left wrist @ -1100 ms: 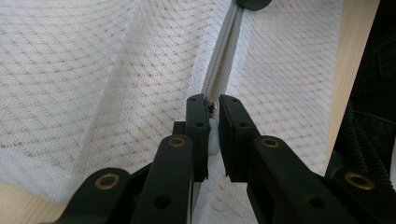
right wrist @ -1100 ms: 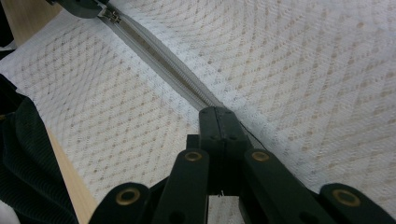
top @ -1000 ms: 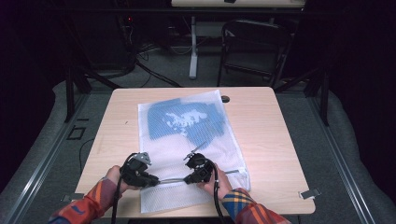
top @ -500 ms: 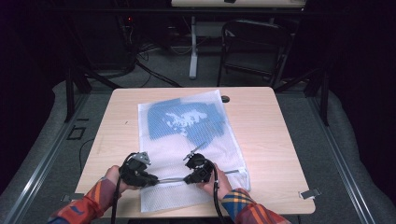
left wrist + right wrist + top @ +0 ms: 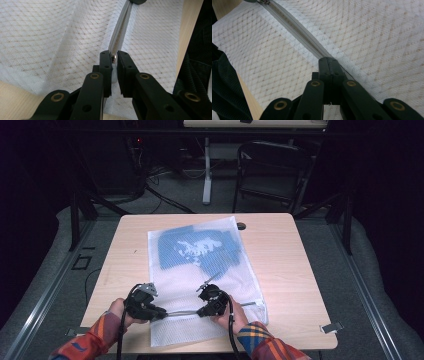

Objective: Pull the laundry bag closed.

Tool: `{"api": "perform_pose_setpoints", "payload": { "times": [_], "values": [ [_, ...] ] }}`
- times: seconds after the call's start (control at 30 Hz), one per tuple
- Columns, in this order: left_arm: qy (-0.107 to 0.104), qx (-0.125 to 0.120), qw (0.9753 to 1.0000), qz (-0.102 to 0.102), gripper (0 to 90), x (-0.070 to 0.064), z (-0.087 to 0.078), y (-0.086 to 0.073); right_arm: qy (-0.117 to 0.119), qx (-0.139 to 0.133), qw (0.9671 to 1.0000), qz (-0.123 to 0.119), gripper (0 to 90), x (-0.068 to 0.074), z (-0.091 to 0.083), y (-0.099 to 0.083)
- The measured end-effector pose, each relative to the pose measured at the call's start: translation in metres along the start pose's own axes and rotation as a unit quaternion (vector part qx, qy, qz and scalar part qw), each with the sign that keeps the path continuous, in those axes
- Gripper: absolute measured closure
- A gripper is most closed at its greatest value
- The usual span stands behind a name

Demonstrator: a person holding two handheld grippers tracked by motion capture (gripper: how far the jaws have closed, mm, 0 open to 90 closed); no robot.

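My left gripper (image 5: 113,58) has its jaws nearly together, pinching the small metal zip pull (image 5: 114,57). My right gripper (image 5: 329,62) is pressed tight on the zip (image 5: 297,31). The white mesh bag (image 5: 200,270) lies flat mid-table (image 5: 290,255), blue cloth (image 5: 200,247) inside, zip along its near edge

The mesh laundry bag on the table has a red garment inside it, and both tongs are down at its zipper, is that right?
Not quite: the garment inside the mesh laundry bag is blue with a white print, not red, as the high view shows. The rest holds: the left tongs and the right tongs are both down at the zipper on the table.
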State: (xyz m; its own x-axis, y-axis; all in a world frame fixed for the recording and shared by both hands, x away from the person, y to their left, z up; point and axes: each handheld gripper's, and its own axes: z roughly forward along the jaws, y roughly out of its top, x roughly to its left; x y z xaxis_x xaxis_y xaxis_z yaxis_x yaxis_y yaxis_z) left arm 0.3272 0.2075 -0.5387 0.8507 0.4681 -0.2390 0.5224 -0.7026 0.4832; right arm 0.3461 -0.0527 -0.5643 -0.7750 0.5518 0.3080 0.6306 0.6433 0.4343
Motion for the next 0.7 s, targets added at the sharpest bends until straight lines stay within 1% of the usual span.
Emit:
{"api": "perform_pose_setpoints", "payload": {
  "times": [0.13, 0.17, 0.2, 0.23, 0.33, 0.37, 0.43, 0.53, 0.7],
  "values": [
    [-0.003, 0.003, 1.0, -0.001, 83.0, 0.0003, 0.0008, -0.0001, 0.004, -0.001, 1.0, 0.0, 90.0, -0.0008, 0.0003, 0.0003],
    [-0.001, 0.007, 1.0, 0.001, 83.0, 0.0, 0.001, 0.0005, 0.007, -0.007, 0.9999, 0.007, 90.0, -0.0006, 0.001, -0.0004],
    [0.0, 0.008, 1.0, 0.002, 83.0, -0.0002, 0.001, 0.0006, 0.006, -0.006, 0.9999, 0.006, 90.0, -0.0007, 0.0009, -0.0004],
    [-0.001, 0.006, 1.0, 0.002, 83.0, -0.0002, 0.0009, 0.0005, 0.002, 0.001, 1.0, -0.001, 90.0, -0.0012, 0.0, 0.0001],
    [0.0, 0.004, 1.0, 0.002, 83.0, -0.0009, 0.0003, 0.0002, 0.0, 0.0, 1.0, 0.0, 90.0, 0.0002, 0.0001, 0.0002],
    [0.002, -0.002, 1.0, 0.003, 83.0, -0.0025, -0.0014, 0.0, 0.001, 0.0, 1.0, -0.001, 90.0, 0.0003, 0.0, 0.0001],
    [0.002, -0.004, 1.0, 0.002, 83.1, -0.003, -0.0024, -0.0004, 0.0, 0.0, 1.0, -0.002, 90.0, 0.0006, 0.0001, 0.0002],
    [0.003, 0.0, 1.0, 0.005, 83.1, -0.0028, -0.0025, -0.0004, 0.001, 0.0, 1.0, -0.002, 90.0, 0.0004, 0.0, 0.0001],
    [0.005, -0.001, 1.0, -0.003, 83.1, -0.0005, -0.0044, -0.0035, 0.0, 0.002, 1.0, -0.003, 90.0, 0.0001, -0.0002, 0.0001]
  ]
}}
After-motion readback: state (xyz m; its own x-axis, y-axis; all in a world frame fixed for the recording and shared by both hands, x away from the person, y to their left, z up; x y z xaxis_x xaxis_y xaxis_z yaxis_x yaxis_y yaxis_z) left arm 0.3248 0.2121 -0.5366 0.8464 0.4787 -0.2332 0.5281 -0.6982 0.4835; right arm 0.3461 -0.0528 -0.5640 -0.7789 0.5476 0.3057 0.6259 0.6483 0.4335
